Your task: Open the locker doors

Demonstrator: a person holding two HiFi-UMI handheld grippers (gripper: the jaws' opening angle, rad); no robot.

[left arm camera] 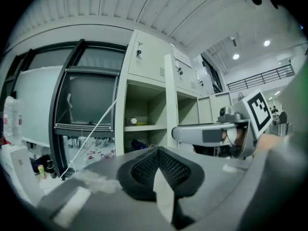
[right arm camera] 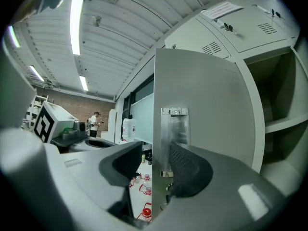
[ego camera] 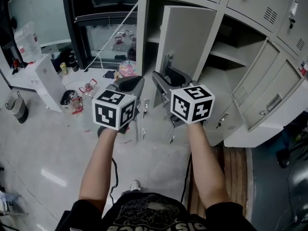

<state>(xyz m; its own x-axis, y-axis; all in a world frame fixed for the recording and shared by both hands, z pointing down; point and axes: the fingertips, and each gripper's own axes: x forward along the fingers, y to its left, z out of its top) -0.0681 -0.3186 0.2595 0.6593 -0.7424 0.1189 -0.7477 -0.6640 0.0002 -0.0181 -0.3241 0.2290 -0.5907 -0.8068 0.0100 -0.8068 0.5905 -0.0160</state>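
Lockers (ego camera: pixel 250 4): a bank of pale grey metal lockers is seen ahead; the top row is shut, and several compartments below stand open.
Locker door (ego camera: pixel 190 37): the task's door is swung out from the bank towards the person, edge-on to the right hand-held gripper, with its compartment exposed behind it.
Latch plate (right arm camera: pixel 173 138): a bright metal plate is fixed upright near the door's free edge.
Right hand-held gripper (ego camera: pixel 169 76): it is held level at the door's free edge. In its own view (right arm camera: pixel 159 158) the jaws are parted and the edge stands between them; the right-side jaw lies by the latch plate, and a gap is seen at the other jaw, so the door is not clamped.
Left hand-held gripper (ego camera: pixel 127 83): it is held just beside the right one, short of the lockers. In its own view (left arm camera: pixel 158 162) the jaws are clenched together with nothing between them.
Lower right door (ego camera: pixel 269 95): it is swung wide open.
Shelf (ego camera: pixel 231 52): it is seen inside an open compartment.
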